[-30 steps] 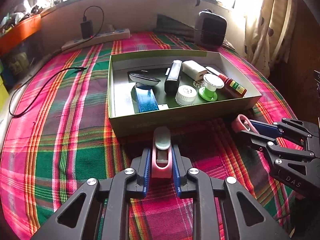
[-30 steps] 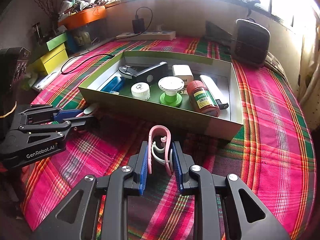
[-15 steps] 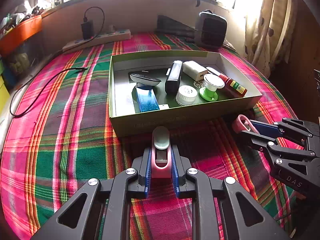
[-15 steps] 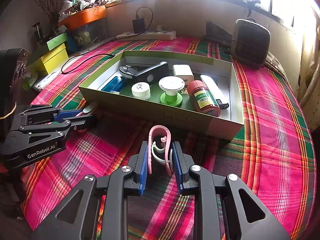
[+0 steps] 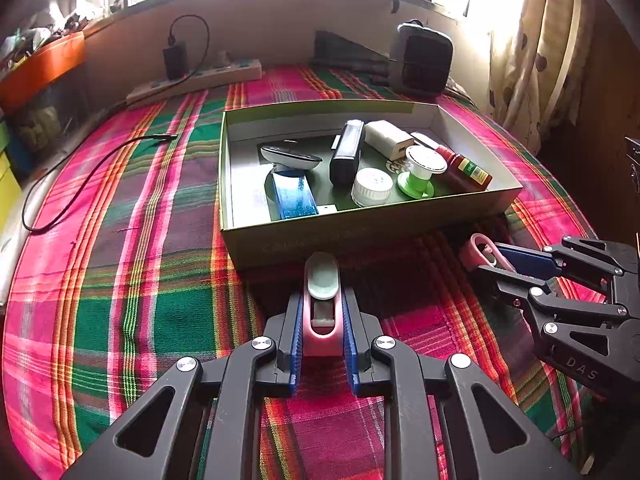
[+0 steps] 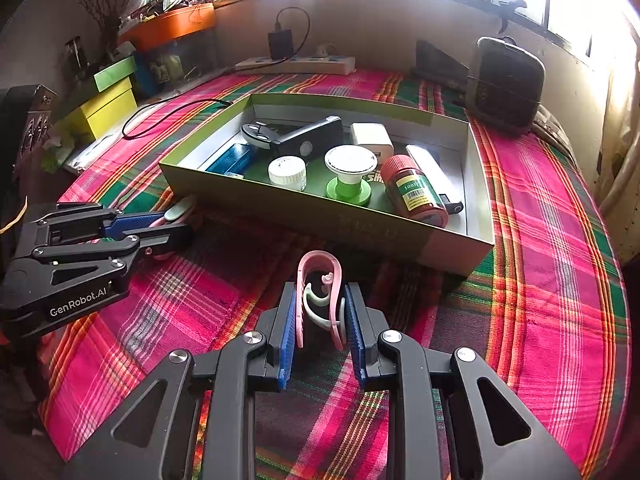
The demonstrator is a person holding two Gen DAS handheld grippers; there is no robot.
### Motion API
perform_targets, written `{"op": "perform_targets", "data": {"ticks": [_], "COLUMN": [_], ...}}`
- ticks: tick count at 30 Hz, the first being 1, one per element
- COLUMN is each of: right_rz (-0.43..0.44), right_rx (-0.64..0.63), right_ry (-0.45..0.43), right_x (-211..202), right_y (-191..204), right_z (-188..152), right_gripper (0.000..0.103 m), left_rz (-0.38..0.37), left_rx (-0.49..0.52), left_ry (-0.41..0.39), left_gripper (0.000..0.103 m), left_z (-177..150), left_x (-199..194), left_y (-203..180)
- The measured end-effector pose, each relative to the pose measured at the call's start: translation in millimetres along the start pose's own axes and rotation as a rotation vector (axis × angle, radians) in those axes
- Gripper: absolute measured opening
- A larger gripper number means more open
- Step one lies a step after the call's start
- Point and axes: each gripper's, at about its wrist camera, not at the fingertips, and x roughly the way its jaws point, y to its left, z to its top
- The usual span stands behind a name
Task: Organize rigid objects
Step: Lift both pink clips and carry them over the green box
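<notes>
My left gripper (image 5: 321, 308) is shut on a pink clip with a pale green tip (image 5: 322, 300), held just in front of the green box (image 5: 360, 236). My right gripper (image 6: 320, 304) is shut on a second pink clip (image 6: 320, 280), seen edge-on, also in front of the box (image 6: 360, 224). The box holds a blue case (image 5: 294, 196), a black device (image 5: 347, 152), a white jar (image 5: 371, 187), a green-and-white spool (image 5: 420, 172), a white adapter (image 5: 388, 138) and a red bottle (image 6: 414, 196). Each gripper shows in the other's view: the right one (image 5: 496, 258), the left one (image 6: 176, 220).
The plaid cloth (image 5: 132, 280) covers the surface. A power strip (image 5: 196, 80) with a charger and a black cable (image 5: 80, 176) lie at the back left. A dark speaker (image 5: 424, 60) stands behind the box. Yellow and green boxes (image 6: 104, 108) sit at the left.
Both grippers keep their clips and have barely moved; the left one has edged slightly nearer the box.
</notes>
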Motion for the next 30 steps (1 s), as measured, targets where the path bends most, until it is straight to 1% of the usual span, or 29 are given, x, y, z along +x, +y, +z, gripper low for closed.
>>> {"op": "perform_targets", "data": {"ticks": [15, 23, 30], "right_rz": [-0.007, -0.013, -0.019], "right_rx": [0.006, 0.0, -0.001], "right_ry": [-0.03, -0.055, -0.07], "right_x": [-14, -22, -27], "right_y": [5, 7, 5], "right_z": [1, 6, 12], "right_gripper": [0.024, 0.024, 0.024], "left_rz": [-0.003, 0.011, 0.006], "left_rx": [0.016, 0.024, 0.022], "left_ry": [-0.045, -0.082, -0.096], "left_gripper": [0.017, 0.017, 0.017], "left_z": [-3, 1, 6], "left_x": [-23, -40, -44], "left_y": [-4, -5, -6]}}
